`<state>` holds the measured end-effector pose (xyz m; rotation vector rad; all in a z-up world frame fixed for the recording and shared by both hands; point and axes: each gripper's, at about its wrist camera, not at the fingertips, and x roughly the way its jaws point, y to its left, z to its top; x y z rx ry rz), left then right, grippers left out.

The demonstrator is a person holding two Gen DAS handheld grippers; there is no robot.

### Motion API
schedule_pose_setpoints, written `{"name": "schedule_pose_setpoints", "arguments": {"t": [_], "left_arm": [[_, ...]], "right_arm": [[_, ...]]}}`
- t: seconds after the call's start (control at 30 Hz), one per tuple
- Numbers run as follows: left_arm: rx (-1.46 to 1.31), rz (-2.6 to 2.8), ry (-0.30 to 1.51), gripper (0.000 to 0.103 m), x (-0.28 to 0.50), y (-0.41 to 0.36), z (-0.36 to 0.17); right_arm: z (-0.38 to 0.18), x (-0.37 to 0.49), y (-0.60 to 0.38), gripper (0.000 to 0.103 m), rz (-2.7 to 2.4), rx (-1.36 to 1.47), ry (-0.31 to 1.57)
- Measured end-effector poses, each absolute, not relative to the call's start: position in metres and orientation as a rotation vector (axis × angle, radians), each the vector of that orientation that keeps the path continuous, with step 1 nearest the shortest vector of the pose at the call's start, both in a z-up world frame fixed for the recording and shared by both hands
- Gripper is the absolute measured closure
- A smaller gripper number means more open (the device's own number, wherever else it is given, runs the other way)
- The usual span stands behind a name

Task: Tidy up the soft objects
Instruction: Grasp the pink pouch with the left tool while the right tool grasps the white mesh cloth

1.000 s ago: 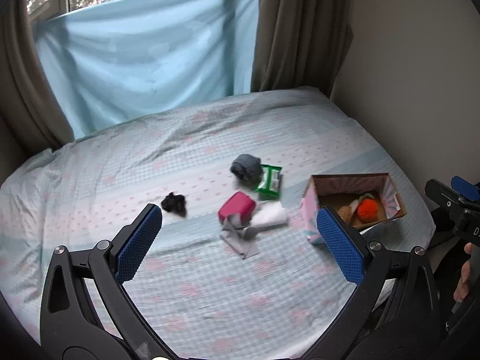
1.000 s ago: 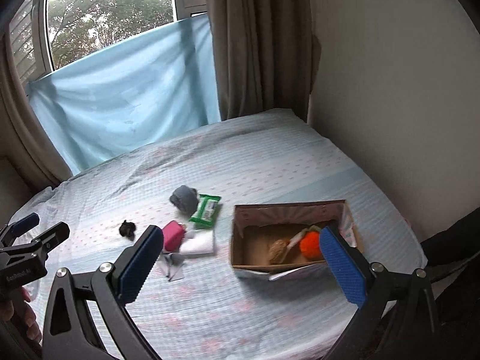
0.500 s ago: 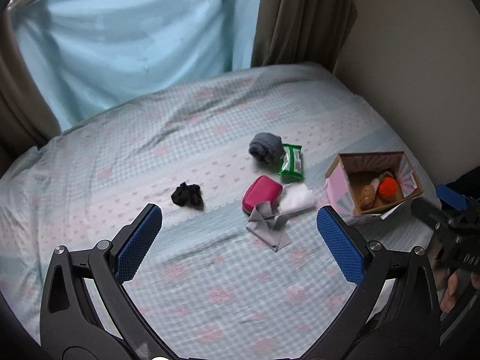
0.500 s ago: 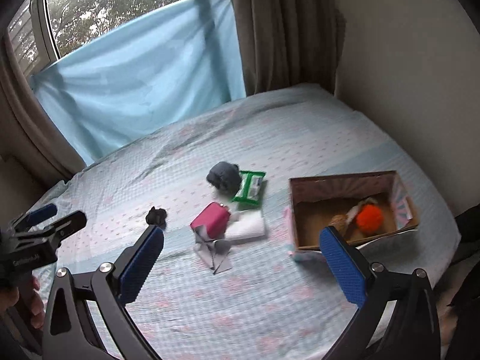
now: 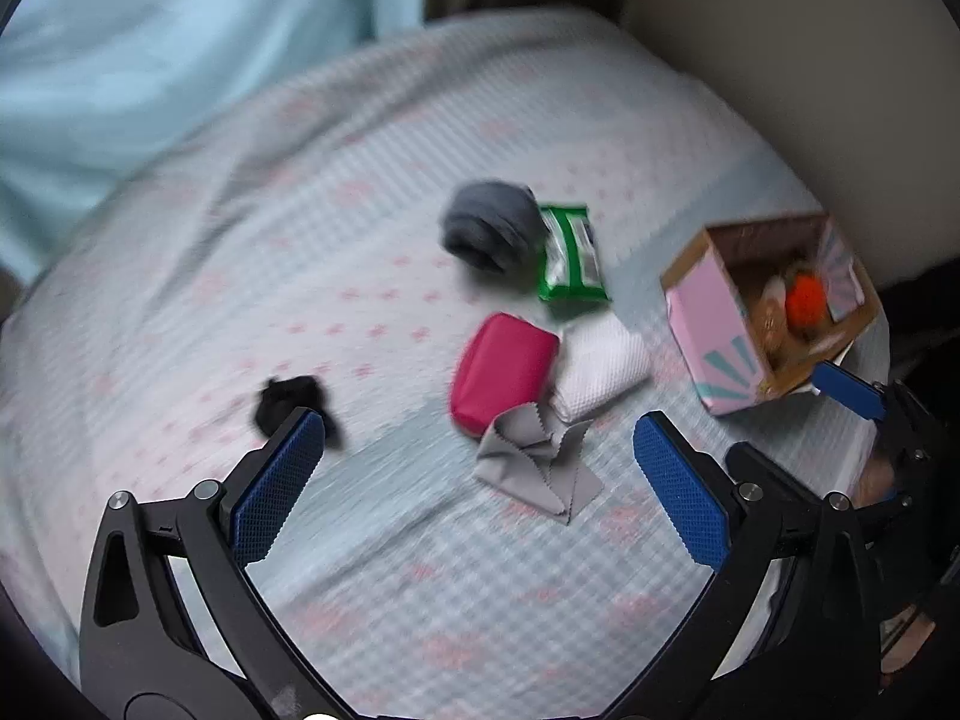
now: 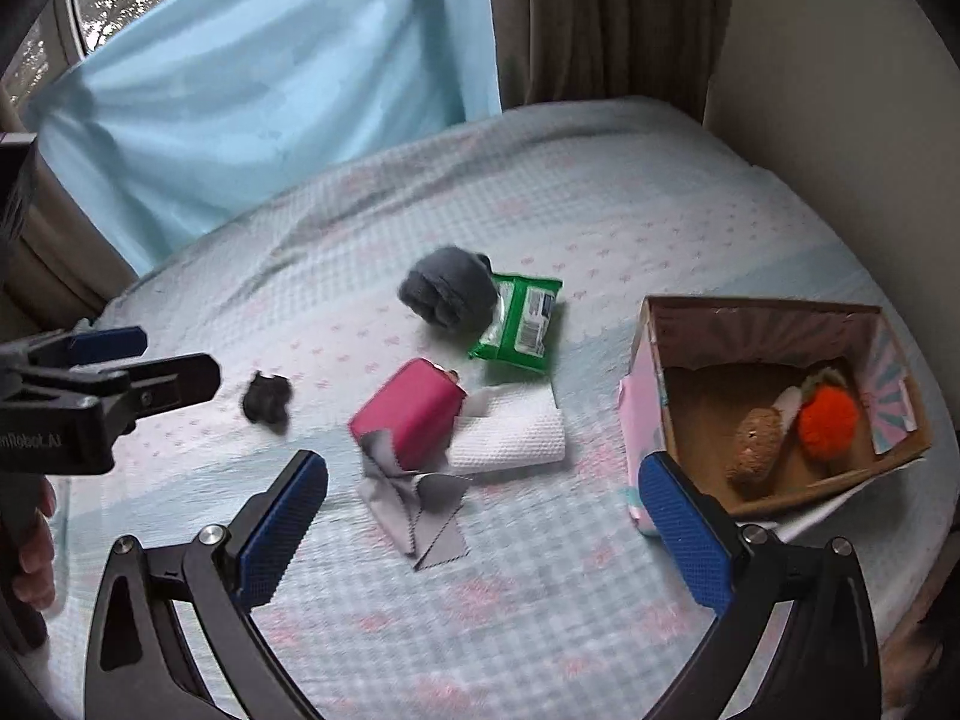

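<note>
On the bed lie a rolled grey sock (image 5: 489, 231) (image 6: 447, 294), a green wipes pack (image 5: 570, 255) (image 6: 522, 324), a magenta pouch (image 5: 501, 369) (image 6: 411, 414), a folded white cloth (image 5: 603, 366) (image 6: 513, 438), a grey cloth (image 5: 537, 462) (image 6: 420, 510) and a small black item (image 5: 288, 402) (image 6: 267, 399). An open pink cardboard box (image 5: 714, 324) (image 6: 642, 402) holds an orange pompom (image 6: 828, 423) and a brown soft toy (image 6: 756, 444). My left gripper (image 5: 480, 480) is open and empty above the grey cloth. My right gripper (image 6: 483, 516) is open and empty, near the box.
The checked bedsheet (image 6: 600, 192) covers the bed. A blue curtain (image 6: 270, 78) and brown drapes (image 6: 600, 18) hang behind. A wall (image 6: 840, 90) runs along the right. The left gripper shows at the left of the right wrist view (image 6: 90, 384).
Both grippers have moved down and closer to the pile of items; the objects look larger. Nothing on the bed has moved.
</note>
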<state>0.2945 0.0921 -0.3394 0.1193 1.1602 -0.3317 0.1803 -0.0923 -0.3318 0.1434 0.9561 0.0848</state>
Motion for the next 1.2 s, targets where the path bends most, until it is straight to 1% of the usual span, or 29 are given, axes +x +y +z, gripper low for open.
{"name": "schedule_pose_setpoints", "arguments": {"t": [0.13, 0.37, 0.47, 0.67, 0.77, 0.93, 1.03, 1.1, 1.2], "left_arm": [[0.15, -0.37, 1.249, 0.0, 0.323, 0.076, -0.385], [0.197, -0.416, 1.367, 0.0, 0.354, 0.054, -0.456], [0.214, -0.426, 1.398, 0.001, 0.362, 0.047, -0.48], [0.256, -0.442, 1.427, 0.002, 0.379, 0.034, -0.511], [0.283, -0.45, 1.443, 0.008, 0.382, 0.03, -0.526], [0.313, -0.458, 1.461, 0.012, 0.382, 0.024, -0.541], [0.331, -0.468, 1.462, 0.025, 0.381, 0.018, -0.54], [0.333, -0.481, 1.456, 0.04, 0.384, 0.014, -0.537], [0.328, -0.487, 1.457, 0.046, 0.387, 0.015, -0.534]], "right_arm": [[-0.373, 0.201, -0.09, 0.0, 0.061, 0.157, 1.014], [-0.426, 0.228, -0.092, 0.0, 0.055, 0.172, 1.06], [-0.445, 0.24, -0.09, 0.0, 0.07, 0.151, 1.068], [-0.476, 0.261, -0.088, 0.0, 0.103, 0.151, 1.088], [-0.491, 0.27, -0.083, 0.0, 0.11, 0.112, 1.103], [-0.503, 0.271, -0.077, 0.0, 0.117, 0.061, 1.104], [-0.504, 0.27, -0.075, 0.001, 0.12, 0.036, 1.11], [-0.503, 0.27, -0.076, 0.004, 0.12, 0.039, 1.112], [-0.5, 0.269, -0.073, 0.018, 0.113, 0.018, 1.103]]}}
